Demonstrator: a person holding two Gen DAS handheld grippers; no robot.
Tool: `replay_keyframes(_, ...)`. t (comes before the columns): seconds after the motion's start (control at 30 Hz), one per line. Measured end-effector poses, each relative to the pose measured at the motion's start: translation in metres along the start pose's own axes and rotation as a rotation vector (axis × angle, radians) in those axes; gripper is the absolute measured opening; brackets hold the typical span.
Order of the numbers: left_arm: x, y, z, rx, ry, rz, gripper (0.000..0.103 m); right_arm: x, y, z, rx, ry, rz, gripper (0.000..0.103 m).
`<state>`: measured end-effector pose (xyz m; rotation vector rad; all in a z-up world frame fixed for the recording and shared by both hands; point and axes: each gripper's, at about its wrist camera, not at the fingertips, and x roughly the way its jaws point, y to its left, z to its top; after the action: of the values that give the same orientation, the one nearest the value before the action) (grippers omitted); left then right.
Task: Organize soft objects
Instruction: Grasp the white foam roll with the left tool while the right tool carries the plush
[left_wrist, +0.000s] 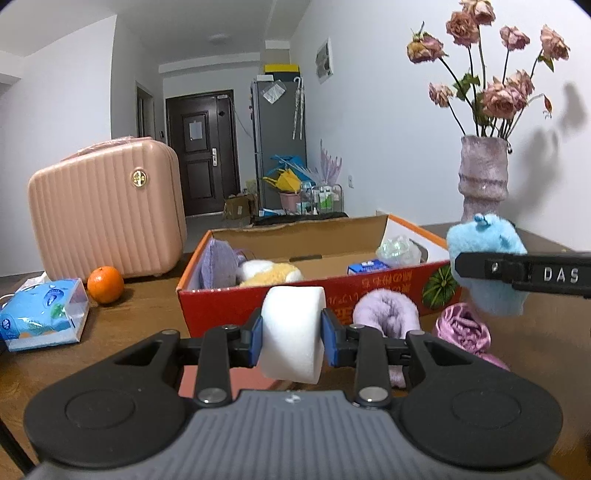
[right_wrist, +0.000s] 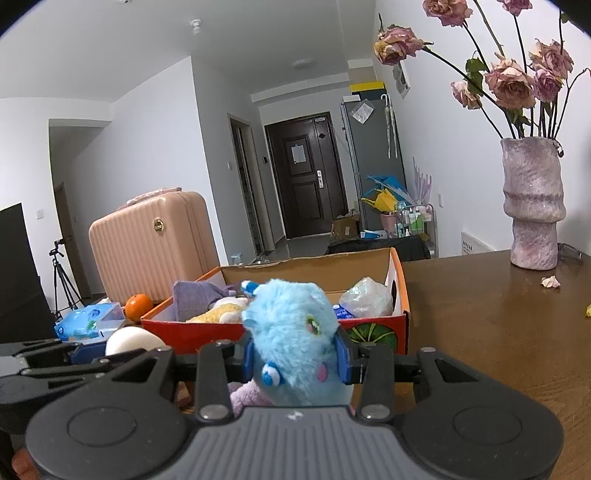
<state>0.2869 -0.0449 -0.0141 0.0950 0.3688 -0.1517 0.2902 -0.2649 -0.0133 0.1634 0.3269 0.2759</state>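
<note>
Left tongs (left_wrist: 291, 334) are clamped on a white foam cylinder (left_wrist: 291, 328), right tongs (right_wrist: 295, 356) on a blue plush toy (right_wrist: 293, 339). Best bet imo: carry each over the cardboard box (left_wrist: 314, 291) rim, lower into a free gap, then release.

The box (left_wrist: 317, 295) sits mid-bench (left_wrist: 147, 314), plush toys (left_wrist: 269, 273) inside it. Left of it lies the orange (left_wrist: 105, 284), then the tissue pack (left_wrist: 44, 314), suitcase (left_wrist: 107, 210) behind both. The vase (left_wrist: 483, 177) stands far right.
</note>
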Motion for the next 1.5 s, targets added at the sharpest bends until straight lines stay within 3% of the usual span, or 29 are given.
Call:
replay_keyframes(0.6,0.005,-0.004,0.033,-0.088,-0.089,-0.007,0.033,0.012,-0.001,0.016,-0.007,-0.084,0.020,0.040)
replay_keyframes(1.5,0.070,0.004,0.069,-0.145,-0.126,0.003,0.033,0.079,-0.004,0.037,-0.058,-0.088,0.012,0.040)
